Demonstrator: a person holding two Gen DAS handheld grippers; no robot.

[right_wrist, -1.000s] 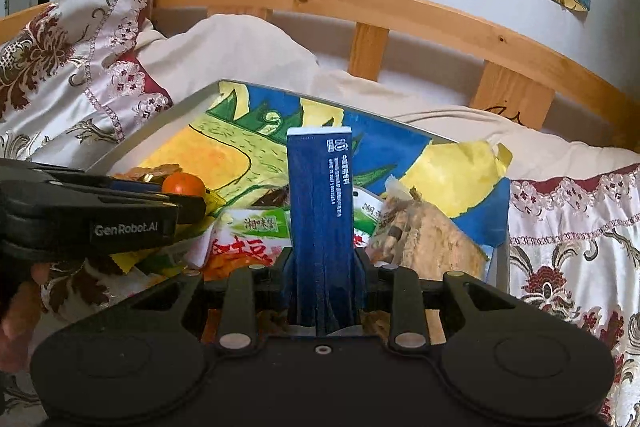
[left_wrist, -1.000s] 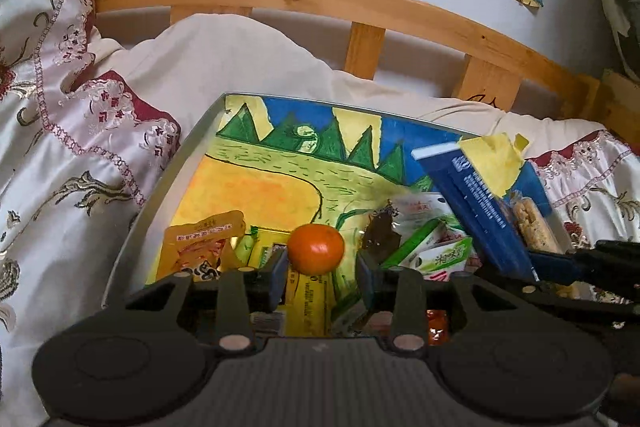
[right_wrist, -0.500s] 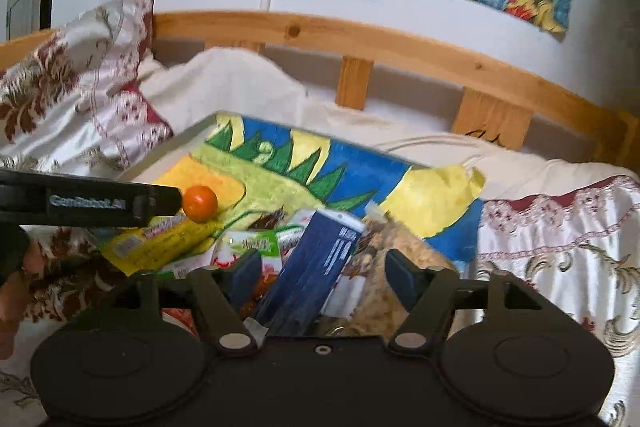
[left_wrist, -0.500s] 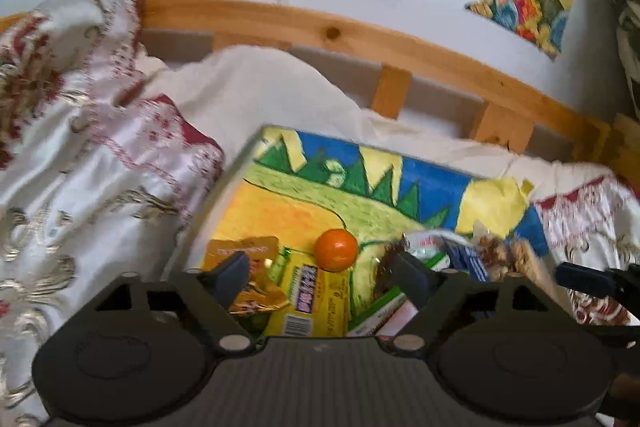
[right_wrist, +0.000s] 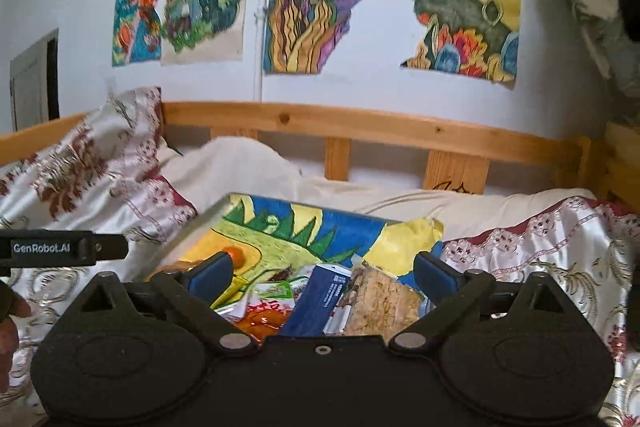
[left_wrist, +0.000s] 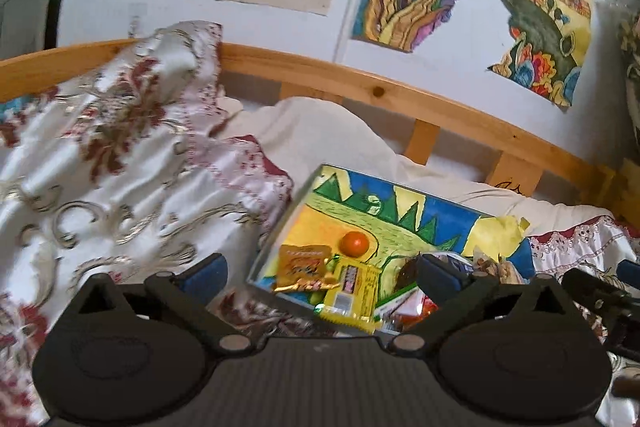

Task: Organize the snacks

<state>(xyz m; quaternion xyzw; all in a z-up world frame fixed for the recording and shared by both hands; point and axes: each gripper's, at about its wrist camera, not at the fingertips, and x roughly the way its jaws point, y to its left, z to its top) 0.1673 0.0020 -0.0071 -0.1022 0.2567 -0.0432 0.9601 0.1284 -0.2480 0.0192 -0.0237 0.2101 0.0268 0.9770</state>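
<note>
Both grippers have let go: left gripper [left_wrist: 320,273] "GenRobot.AI", right gripper [right_wrist: 322,273] spread above blue box [right_wrist: 316,301], print illegible.

I see matt black plastic on both gripper bodies, left gripper [left_wrist: 322,275] and right gripper [right_wrist: 322,277]. Bedspread [left_wrist: 120,163] is shiny satin cloth with embroidery. Bed rail [right_wrist: 360,125] is smooth varnished wood. Snack packets [left_wrist: 304,267] are glossy foil-plastic. Blue box [right_wrist: 320,301] is matt card.

both tools [left_wrist: 320,273] [right_wrist: 322,273] spread wide, empty
</note>
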